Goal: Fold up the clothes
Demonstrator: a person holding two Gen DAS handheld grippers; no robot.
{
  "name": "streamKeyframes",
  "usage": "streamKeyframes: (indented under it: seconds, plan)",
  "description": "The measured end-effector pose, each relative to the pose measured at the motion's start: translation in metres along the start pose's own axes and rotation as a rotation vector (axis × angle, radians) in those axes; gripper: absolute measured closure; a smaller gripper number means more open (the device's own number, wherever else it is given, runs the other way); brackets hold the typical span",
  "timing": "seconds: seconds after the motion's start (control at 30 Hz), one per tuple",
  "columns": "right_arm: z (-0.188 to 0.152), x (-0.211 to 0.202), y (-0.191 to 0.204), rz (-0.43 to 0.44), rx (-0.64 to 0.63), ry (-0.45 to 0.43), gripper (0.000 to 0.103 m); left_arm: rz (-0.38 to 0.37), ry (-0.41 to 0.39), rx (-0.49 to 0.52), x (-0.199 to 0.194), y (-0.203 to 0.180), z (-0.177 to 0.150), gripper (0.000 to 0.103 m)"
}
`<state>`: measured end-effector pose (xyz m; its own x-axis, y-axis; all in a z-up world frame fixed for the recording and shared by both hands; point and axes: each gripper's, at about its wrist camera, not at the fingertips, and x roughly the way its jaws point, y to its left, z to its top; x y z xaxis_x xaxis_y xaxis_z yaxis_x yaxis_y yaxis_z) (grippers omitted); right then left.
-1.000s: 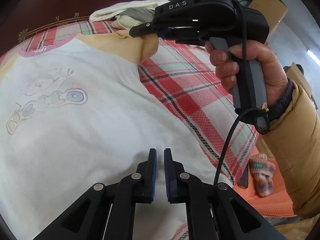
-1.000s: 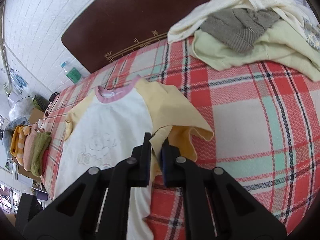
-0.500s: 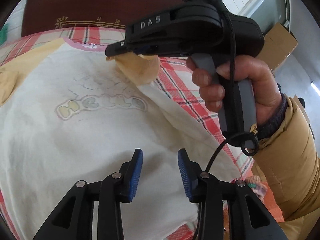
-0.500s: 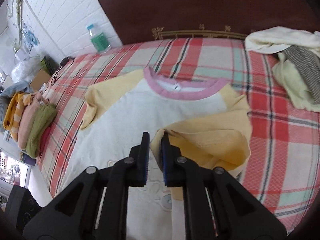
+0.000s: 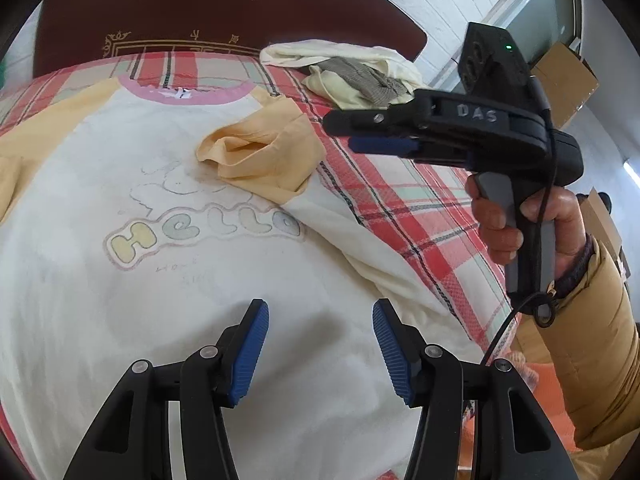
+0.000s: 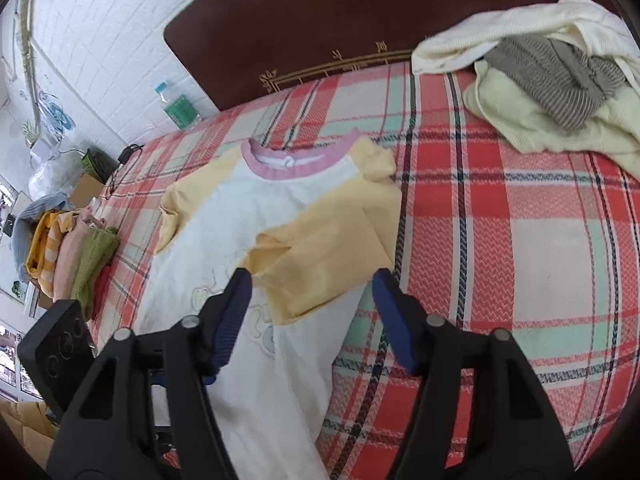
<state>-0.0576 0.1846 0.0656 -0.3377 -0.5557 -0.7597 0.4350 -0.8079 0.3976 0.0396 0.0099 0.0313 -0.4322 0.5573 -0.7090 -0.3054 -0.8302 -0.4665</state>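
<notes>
The shirt (image 5: pixel 160 288) lies flat on the bed (image 6: pixel 520 240), its yellow sleeve (image 5: pixel 264 156) folded inward (to narrow it); my right gripper (image 6: pixel 312 300) and left gripper (image 5: pixel 320 344) hover spread, holding nothing

A green water bottle (image 6: pixel 179 107) stands beside the dark headboard (image 6: pixel 328 20).

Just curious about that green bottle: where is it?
In the right wrist view, the bottle stands upper left, against the white wall beside the dark headboard, beyond the bed's far edge.
</notes>
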Motion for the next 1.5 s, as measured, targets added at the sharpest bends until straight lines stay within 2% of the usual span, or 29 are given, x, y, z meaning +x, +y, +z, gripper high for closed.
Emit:
streamKeyframes:
  seconds: [0.1,0.13,0.2,0.23,0.27,0.33,0.53,0.63,0.7,0.77,0.93,1.0,1.1,1.2,1.27,1.33,1.43,1.5]
  plan:
    - [0.004,0.029,0.000,0.013,0.020,0.056,0.044,0.004,-0.003,-0.005,-0.003,0.002,0.001,0.046]
    - [0.008,0.036,0.001,0.008,0.020,0.060,0.048,0.005,-0.004,-0.007,-0.006,0.002,-0.001,0.044]
    - [0.015,0.049,0.003,-0.001,0.018,0.066,0.071,0.010,-0.007,-0.015,-0.008,0.005,-0.001,0.042]
    - [0.019,0.051,0.005,0.001,0.014,0.064,0.089,0.012,-0.007,-0.020,-0.008,0.008,-0.001,0.042]
    - [0.023,0.054,0.007,0.002,0.009,0.062,0.094,0.014,-0.007,-0.025,-0.008,0.010,0.000,0.042]
    - [0.032,0.055,0.013,0.009,-0.007,0.051,0.096,0.016,-0.007,-0.041,-0.009,0.017,0.000,0.042]
    - [0.055,0.064,0.035,0.038,-0.048,0.039,0.097,0.027,-0.009,-0.068,-0.008,0.028,0.006,0.042]
    - [0.056,0.083,0.038,0.041,-0.041,0.087,0.094,0.043,-0.015,-0.063,-0.010,0.030,0.009,0.042]
    - [0.053,0.080,0.040,0.053,-0.056,0.075,0.080,0.055,-0.019,-0.058,-0.012,0.031,0.013,0.041]
    - [0.049,0.068,0.037,0.055,-0.065,0.051,0.055,0.075,-0.026,-0.046,-0.013,0.032,0.019,0.039]
    - [0.039,0.025,0.020,0.036,-0.076,-0.026,0.054,0.135,-0.041,0.013,-0.005,0.030,0.051,0.039]
    - [0.034,0.026,0.010,-0.039,-0.080,-0.012,0.054,0.146,-0.044,0.028,0.001,0.029,0.062,0.039]
    - [0.030,0.041,0.004,-0.081,-0.100,0.040,0.054,0.146,-0.032,0.020,0.010,0.030,0.072,0.039]
    - [0.029,0.058,0.007,-0.100,-0.151,0.080,0.057,0.133,-0.019,-0.013,0.016,0.035,0.075,0.039]
    - [0.028,0.069,0.010,-0.113,-0.184,0.105,0.092,0.127,-0.016,-0.034,0.016,0.039,0.074,0.039]
    - [0.033,0.068,0.015,-0.109,-0.197,0.093,0.095,0.124,-0.018,-0.051,0.014,0.043,0.073,0.038]
    - [0.047,0.058,0.022,-0.036,-0.182,0.035,0.097,0.131,-0.025,-0.070,0.011,0.046,0.074,0.035]
    - [0.055,0.059,0.028,-0.007,-0.170,0.027,0.097,0.134,-0.032,-0.081,0.010,0.048,0.075,0.035]
